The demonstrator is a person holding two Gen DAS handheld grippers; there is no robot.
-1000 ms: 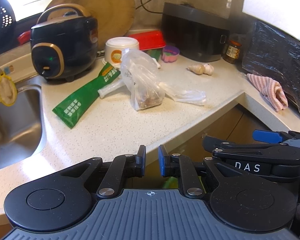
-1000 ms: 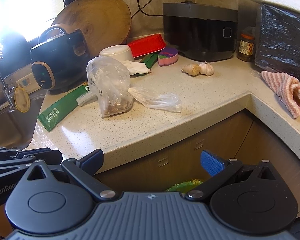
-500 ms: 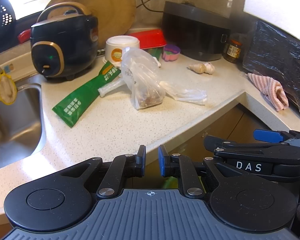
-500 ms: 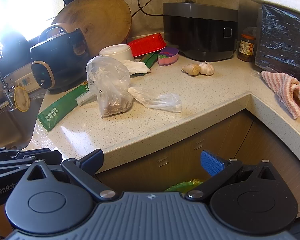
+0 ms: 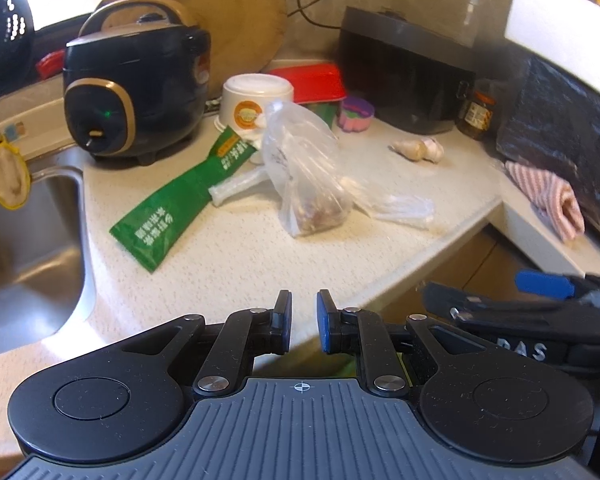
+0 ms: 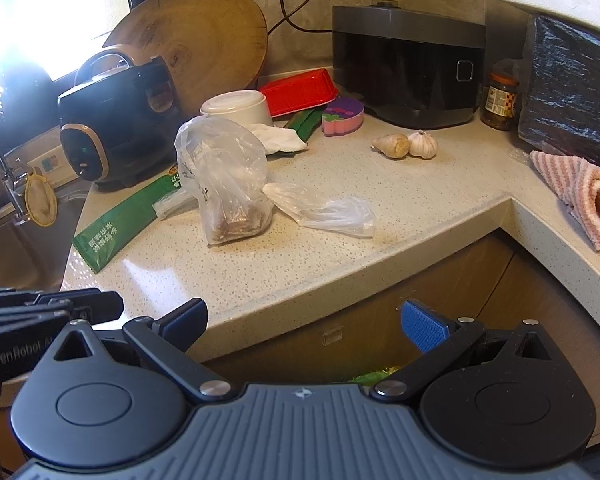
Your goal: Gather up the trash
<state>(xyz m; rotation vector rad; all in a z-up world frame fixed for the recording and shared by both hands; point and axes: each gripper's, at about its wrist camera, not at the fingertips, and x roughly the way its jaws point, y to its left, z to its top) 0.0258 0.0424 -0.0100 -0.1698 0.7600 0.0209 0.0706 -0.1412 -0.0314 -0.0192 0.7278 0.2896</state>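
A clear plastic bag with brown scraps (image 5: 308,184) (image 6: 228,196) stands on the speckled counter (image 5: 228,264) (image 6: 300,256). A flat green wrapper (image 5: 176,208) (image 6: 120,220) lies to its left and an empty crumpled clear bag (image 5: 392,204) (image 6: 324,210) to its right. A crumpled white tissue (image 6: 278,138) lies behind. My left gripper (image 5: 303,322) is nearly shut and empty, above the counter's front edge. My right gripper (image 6: 304,322) is open and empty, in front of the counter over the cabinet.
A black rice cooker (image 5: 136,92), white bowl (image 5: 256,100), red tray (image 6: 300,88), black appliance (image 6: 408,68), jar (image 6: 500,100), ginger and garlic (image 6: 406,145) stand at the back. The sink (image 5: 24,240) is left. A striped cloth (image 6: 580,196) lies right.
My left gripper has moved forward towards the counter, and its view of the trash is closer. Its fingers have spread slightly. My right gripper has barely moved.
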